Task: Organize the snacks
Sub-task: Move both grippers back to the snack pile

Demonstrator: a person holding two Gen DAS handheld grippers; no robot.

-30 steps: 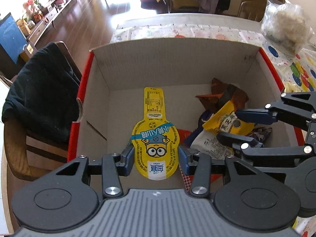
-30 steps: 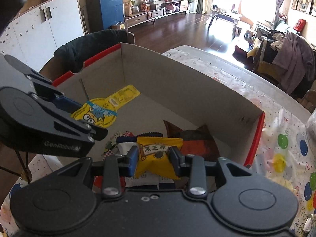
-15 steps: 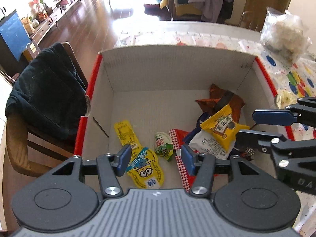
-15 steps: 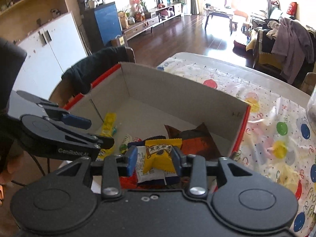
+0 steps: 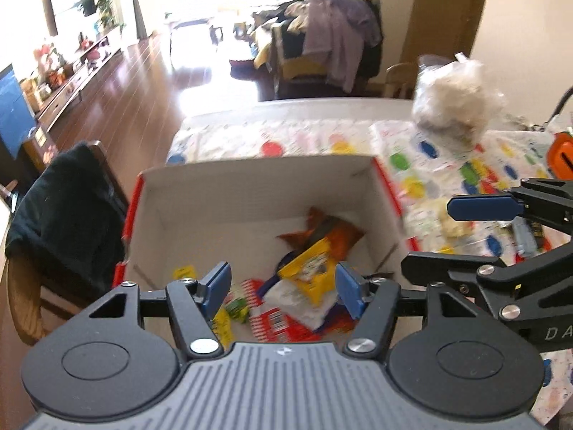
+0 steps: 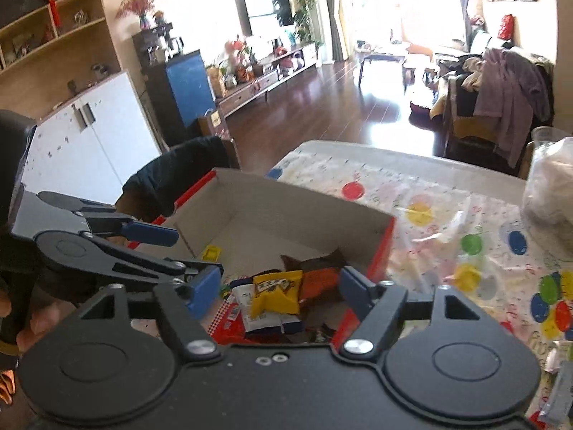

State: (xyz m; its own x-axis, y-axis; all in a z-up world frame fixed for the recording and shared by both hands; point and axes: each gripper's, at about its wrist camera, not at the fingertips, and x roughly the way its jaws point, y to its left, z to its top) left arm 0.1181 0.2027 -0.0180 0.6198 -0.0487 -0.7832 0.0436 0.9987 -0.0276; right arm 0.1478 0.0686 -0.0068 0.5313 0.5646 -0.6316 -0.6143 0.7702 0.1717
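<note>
Both claws, left claw (image 5: 283,292) and right claw (image 6: 279,292), have just been opening, empty, above the snack box (image 5: 250,182).

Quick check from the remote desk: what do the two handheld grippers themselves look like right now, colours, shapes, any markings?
Both match. The left gripper has a black body with round side discs, a ribbed grey top plate, silver screws and flat blue finger pads. The right gripper has the same black linkages and blue pads; white letters "DA" show on its side in the left view. No cables are visible.
</note>
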